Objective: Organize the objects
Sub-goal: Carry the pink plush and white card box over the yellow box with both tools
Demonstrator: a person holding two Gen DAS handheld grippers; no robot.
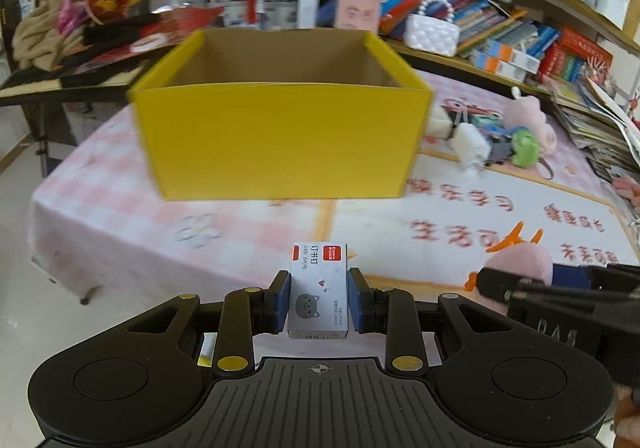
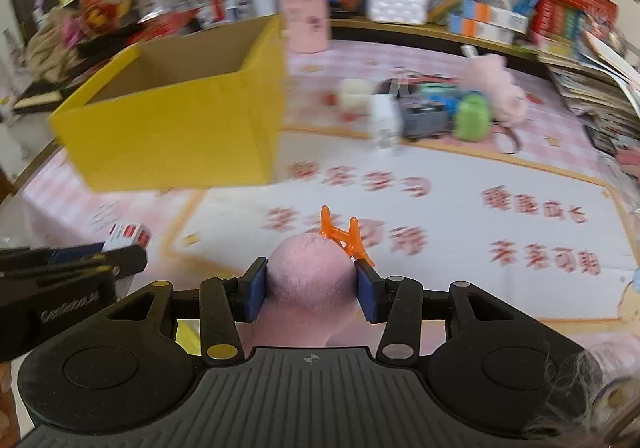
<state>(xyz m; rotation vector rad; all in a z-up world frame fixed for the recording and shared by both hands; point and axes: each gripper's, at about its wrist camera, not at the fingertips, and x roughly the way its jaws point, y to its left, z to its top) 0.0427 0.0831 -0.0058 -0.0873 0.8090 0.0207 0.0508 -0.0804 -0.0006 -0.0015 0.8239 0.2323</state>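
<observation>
My left gripper is shut on a small white staple box with a red label and a cat drawing, held above the table's near edge. Straight ahead stands an open yellow cardboard box, its inside bare as far as I can see. My right gripper is shut on a pink plush toy with orange antlers. In the left wrist view the right gripper and pink plush toy sit at the right. The right wrist view shows the yellow box at upper left and the staple box at far left.
A pink checked tablecloth with red characters covers the table. Behind the box's right side lie small items: a white cube, a grey toy, a green toy and a pink plush. Book-filled shelves run behind.
</observation>
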